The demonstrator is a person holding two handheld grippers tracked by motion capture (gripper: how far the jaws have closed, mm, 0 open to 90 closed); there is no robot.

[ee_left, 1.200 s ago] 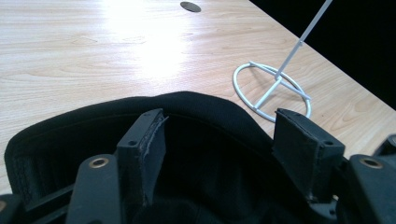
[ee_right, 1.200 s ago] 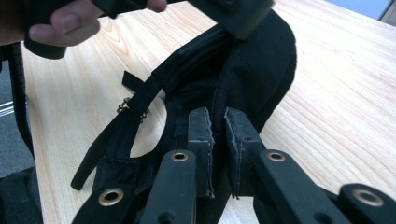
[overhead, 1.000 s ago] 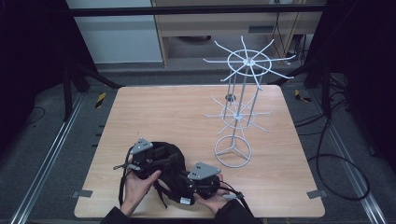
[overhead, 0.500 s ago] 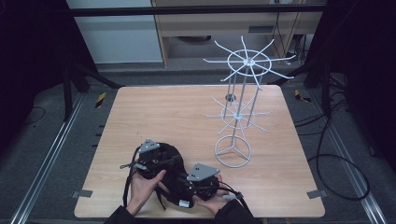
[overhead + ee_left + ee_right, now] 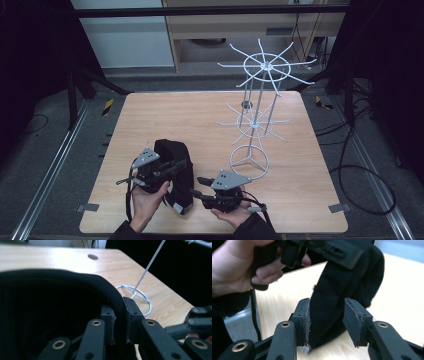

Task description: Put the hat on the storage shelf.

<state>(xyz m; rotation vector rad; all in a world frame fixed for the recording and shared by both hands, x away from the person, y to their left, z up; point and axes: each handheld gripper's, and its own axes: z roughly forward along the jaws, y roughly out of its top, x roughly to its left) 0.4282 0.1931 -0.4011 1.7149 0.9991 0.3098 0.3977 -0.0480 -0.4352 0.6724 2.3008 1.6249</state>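
High view: overhead at table's [image 5: 150, 115] near edge, facing forward-down. Left gripper view: close behind its jaws, facing the rack [image 5: 140, 293]. Right gripper view: close, facing away from rack. All share the cap [image 5: 175, 172].

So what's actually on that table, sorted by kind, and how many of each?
Black bag: 1
White wire rack: 1
Hand-held grippers: 2, left and right
Total: 4
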